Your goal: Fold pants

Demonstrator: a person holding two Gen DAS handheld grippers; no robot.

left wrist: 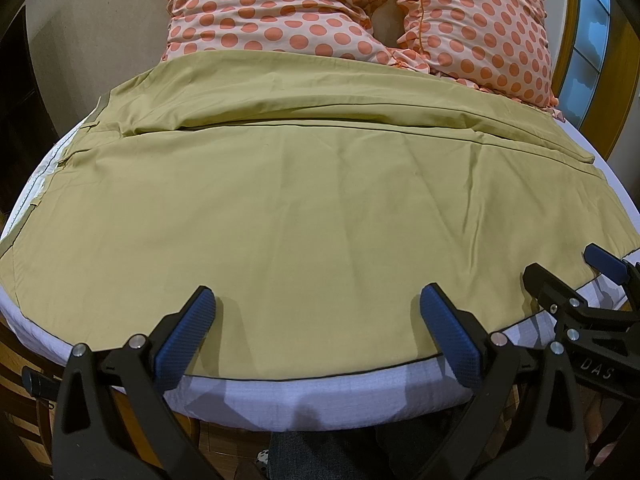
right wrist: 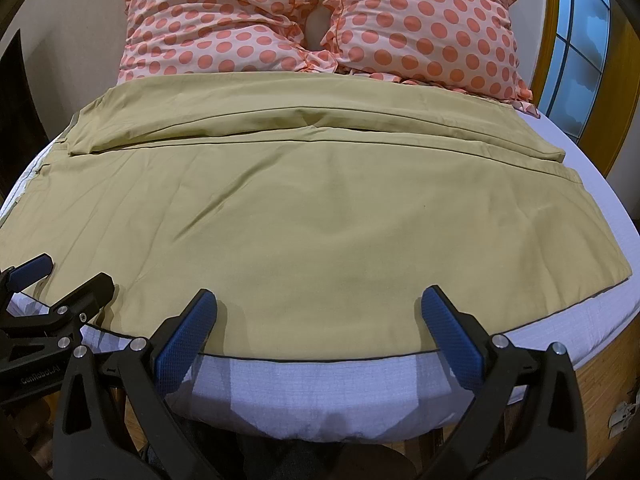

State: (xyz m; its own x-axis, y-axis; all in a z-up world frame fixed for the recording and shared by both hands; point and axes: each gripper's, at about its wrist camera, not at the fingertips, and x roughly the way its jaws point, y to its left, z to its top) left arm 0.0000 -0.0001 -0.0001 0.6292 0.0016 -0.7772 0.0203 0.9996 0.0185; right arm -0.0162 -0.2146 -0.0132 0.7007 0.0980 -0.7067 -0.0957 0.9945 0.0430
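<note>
The khaki pants (left wrist: 312, 200) lie spread sideways across the bed, one leg behind the other, waist end at the left; they also fill the right wrist view (right wrist: 304, 216). My left gripper (left wrist: 316, 300) is open and empty, just above the near leg's front edge. My right gripper (right wrist: 318, 300) is open and empty over the same edge, further right. It shows in the left wrist view (left wrist: 568, 268), and the left gripper shows in the right wrist view (right wrist: 68, 272).
A white sheet (left wrist: 312, 396) covers the bed, its front edge just below the grippers. Two orange polka-dot pillows (right wrist: 224, 24) lean behind the pants. A wooden-framed window (right wrist: 580, 52) is at the right. Wooden floor (right wrist: 604, 392) lies beyond the bed.
</note>
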